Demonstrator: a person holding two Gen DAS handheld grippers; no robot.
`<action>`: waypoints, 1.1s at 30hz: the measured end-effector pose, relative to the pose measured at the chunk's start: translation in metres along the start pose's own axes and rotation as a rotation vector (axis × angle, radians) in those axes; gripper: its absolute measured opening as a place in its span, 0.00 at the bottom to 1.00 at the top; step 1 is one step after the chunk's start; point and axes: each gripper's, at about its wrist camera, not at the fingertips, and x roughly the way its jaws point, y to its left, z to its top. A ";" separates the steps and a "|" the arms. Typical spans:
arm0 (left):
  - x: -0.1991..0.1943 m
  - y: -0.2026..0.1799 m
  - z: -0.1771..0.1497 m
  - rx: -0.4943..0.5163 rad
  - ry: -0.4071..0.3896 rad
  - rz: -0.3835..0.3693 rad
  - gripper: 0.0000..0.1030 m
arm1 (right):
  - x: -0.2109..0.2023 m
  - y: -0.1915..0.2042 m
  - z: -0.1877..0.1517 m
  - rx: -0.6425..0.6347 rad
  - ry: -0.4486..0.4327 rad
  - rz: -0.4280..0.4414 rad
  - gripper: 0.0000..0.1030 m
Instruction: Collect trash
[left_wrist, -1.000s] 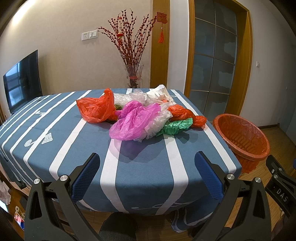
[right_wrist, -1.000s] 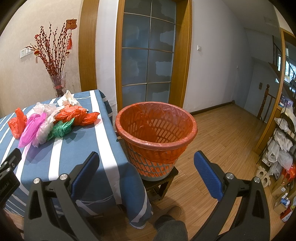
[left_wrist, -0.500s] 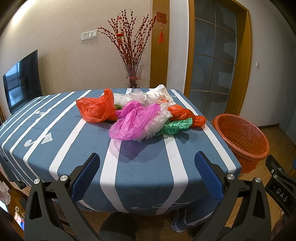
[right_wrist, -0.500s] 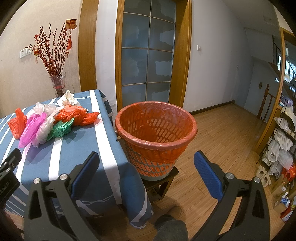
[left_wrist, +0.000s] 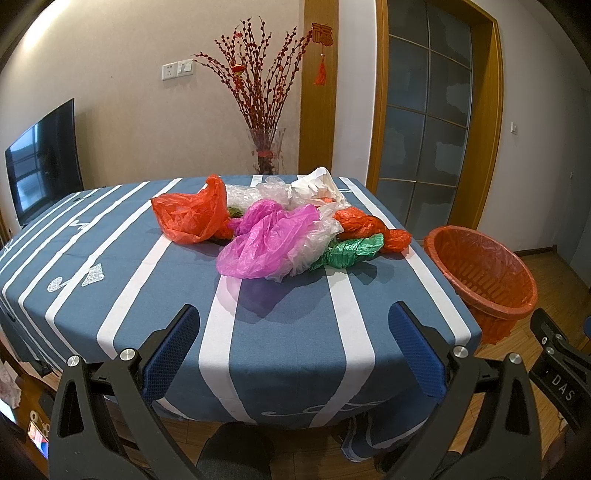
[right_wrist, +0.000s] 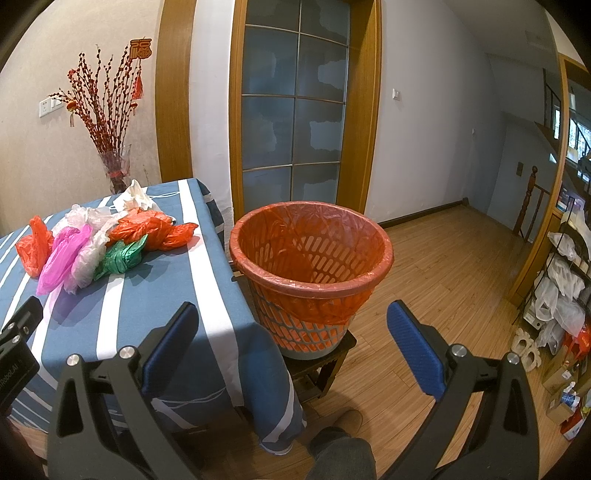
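Several crumpled bags (left_wrist: 280, 229) are lying mid-worktop (left_wrist: 288, 332), bin (right_wrist: 310, 266) waiting at three o'clock. Both grippers' jaws are gaping wide, empty. Featherlight, slippery film: I'd be pinching a bunched fold.

Crumpled plastic bags (left_wrist: 280, 229) heaped beside lined basket (right_wrist: 310, 266)

bags (left_wrist: 273, 232) on table (left_wrist: 280, 332), bin (left_wrist: 484, 273) right
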 end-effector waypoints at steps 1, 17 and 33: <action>0.000 0.000 0.000 0.000 0.000 0.000 0.98 | 0.000 0.000 0.000 0.000 0.000 0.000 0.96; 0.000 0.000 0.000 -0.002 0.002 0.000 0.98 | 0.001 0.000 -0.001 0.001 0.002 0.000 0.96; 0.018 0.030 0.006 -0.080 0.035 0.062 0.98 | 0.017 0.014 0.015 -0.023 -0.015 0.082 0.96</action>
